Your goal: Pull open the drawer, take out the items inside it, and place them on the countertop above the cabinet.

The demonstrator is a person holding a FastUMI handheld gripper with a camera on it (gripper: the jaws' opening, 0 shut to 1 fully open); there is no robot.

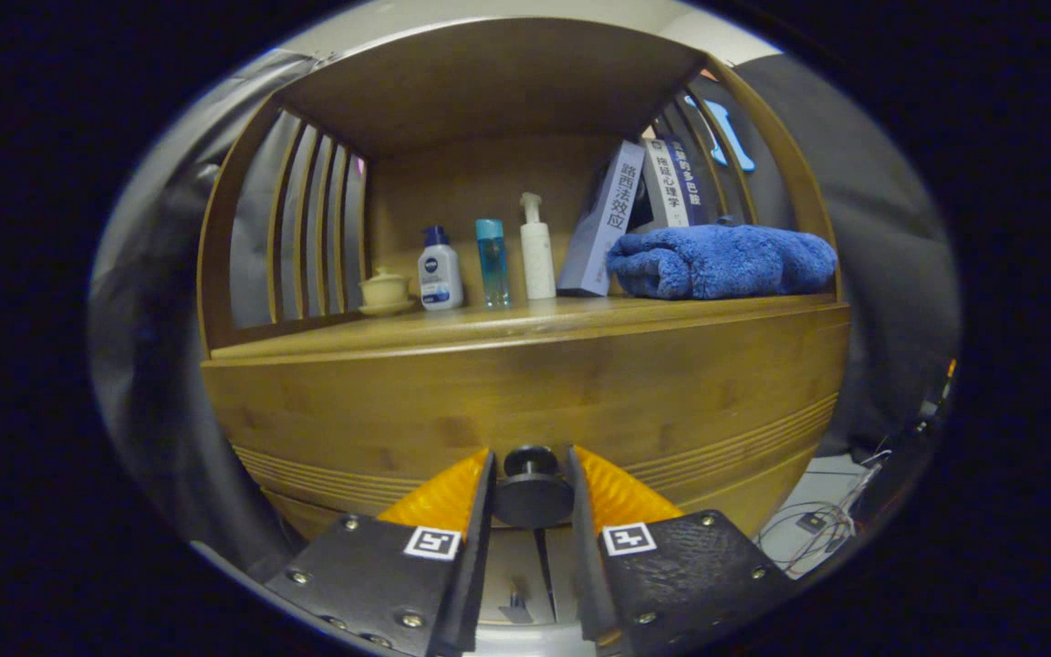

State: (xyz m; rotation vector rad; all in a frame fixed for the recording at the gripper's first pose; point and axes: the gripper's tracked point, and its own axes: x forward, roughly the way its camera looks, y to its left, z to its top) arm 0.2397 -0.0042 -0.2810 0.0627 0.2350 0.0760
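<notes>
Where the tongs (531, 484) close, the drawer knob (531, 488) sits clamped.

drawer (525, 401) contents hidden

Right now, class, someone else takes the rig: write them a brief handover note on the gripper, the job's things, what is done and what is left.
Gripper: fingers closed around the drawer's knob, apparently pressing it.
Drawer: seems shut, its front flush below the countertop.
Items inside: hidden.
Countertop already carries a cup, bottles, books and a blue towel.
Done: knob gripped.
Left: pull the drawer open, lift out its items, set them on the countertop.
</notes>
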